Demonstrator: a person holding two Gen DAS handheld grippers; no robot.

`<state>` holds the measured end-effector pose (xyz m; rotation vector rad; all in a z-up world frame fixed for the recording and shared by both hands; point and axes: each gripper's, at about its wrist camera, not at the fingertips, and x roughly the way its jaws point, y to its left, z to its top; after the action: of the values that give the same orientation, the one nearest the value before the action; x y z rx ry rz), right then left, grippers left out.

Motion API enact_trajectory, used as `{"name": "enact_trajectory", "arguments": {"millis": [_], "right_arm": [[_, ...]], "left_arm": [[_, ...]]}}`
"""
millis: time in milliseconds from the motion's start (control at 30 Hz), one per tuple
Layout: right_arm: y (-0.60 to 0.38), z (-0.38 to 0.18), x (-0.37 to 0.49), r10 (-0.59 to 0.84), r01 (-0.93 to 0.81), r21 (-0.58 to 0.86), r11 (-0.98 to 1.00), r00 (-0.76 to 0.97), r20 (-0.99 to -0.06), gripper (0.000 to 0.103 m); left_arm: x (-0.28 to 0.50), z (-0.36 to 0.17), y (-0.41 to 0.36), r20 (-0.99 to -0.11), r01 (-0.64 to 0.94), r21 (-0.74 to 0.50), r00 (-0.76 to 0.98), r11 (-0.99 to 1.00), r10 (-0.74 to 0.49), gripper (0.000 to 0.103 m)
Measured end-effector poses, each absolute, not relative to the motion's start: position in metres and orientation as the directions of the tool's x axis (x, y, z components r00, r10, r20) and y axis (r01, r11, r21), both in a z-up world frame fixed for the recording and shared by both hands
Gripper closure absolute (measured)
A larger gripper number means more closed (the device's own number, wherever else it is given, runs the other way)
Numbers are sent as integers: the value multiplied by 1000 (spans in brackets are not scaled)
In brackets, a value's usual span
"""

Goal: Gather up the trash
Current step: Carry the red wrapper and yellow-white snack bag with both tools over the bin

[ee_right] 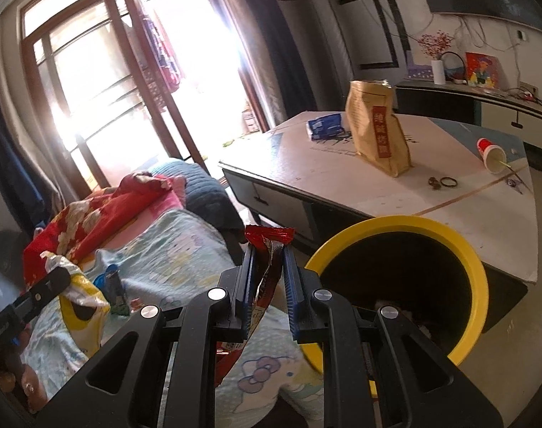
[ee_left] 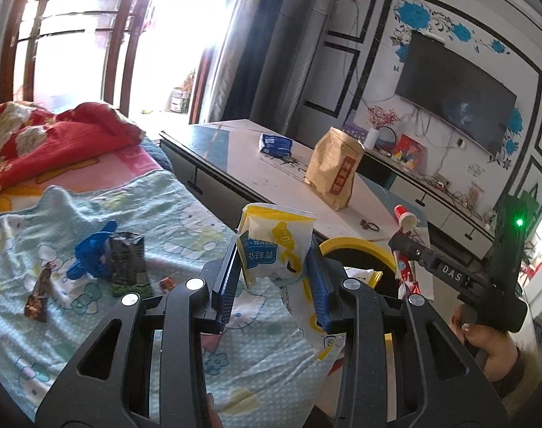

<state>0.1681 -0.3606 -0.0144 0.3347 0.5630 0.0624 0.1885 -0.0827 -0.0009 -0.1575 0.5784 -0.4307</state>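
Observation:
My left gripper (ee_left: 272, 267) is shut on a white and yellow snack bag (ee_left: 276, 246), held up over the bed's edge near the yellow-rimmed bin (ee_left: 356, 246). My right gripper (ee_right: 267, 278) is shut on a red wrapper (ee_right: 267, 249), just left of the bin (ee_right: 395, 228); the same gripper (ee_left: 403, 249) shows at the right of the left wrist view with the red wrapper (ee_left: 404, 271) hanging from it. On the bed lie a blue wrapper (ee_left: 89, 253), a dark carton (ee_left: 128, 264) and a brown wrapper (ee_left: 39, 296).
A low table (ee_right: 395, 196) behind the bin holds a brown paper bag (ee_right: 376, 132), a blue packet (ee_right: 322, 125), a tipped red cup (ee_right: 490, 151) and small rings (ee_right: 442, 182). A red quilt (ee_left: 39, 142) lies at the bed's head. A TV stand lines the far wall.

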Motion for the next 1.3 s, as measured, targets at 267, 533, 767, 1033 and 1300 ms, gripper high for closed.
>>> {"name": "enact_trajectory", "arguments": {"millis": [267, 533, 767, 1033, 1300], "right_arm": [[-380, -16, 167, 110, 79, 334, 939, 852, -513, 88], [-394, -18, 166, 62, 125, 323, 938, 856, -513, 88], [-409, -24, 166, 21, 170, 317, 933, 853, -521, 88], [-425, -36, 168, -13, 214, 313, 925, 844, -537, 88], [-445, -50, 168, -49, 269, 322, 908, 830, -556, 88]], "left_arm": [[192, -7, -103, -510, 387, -242, 729, 890, -456, 75], [190, -13, -123, -526, 423, -219, 708, 879, -472, 75], [189, -21, -144, -545, 457, -197, 685, 867, -484, 75], [189, -29, -170, -565, 488, -171, 663, 856, -491, 74], [193, -35, -192, -581, 518, -150, 644, 842, -498, 74]]}}
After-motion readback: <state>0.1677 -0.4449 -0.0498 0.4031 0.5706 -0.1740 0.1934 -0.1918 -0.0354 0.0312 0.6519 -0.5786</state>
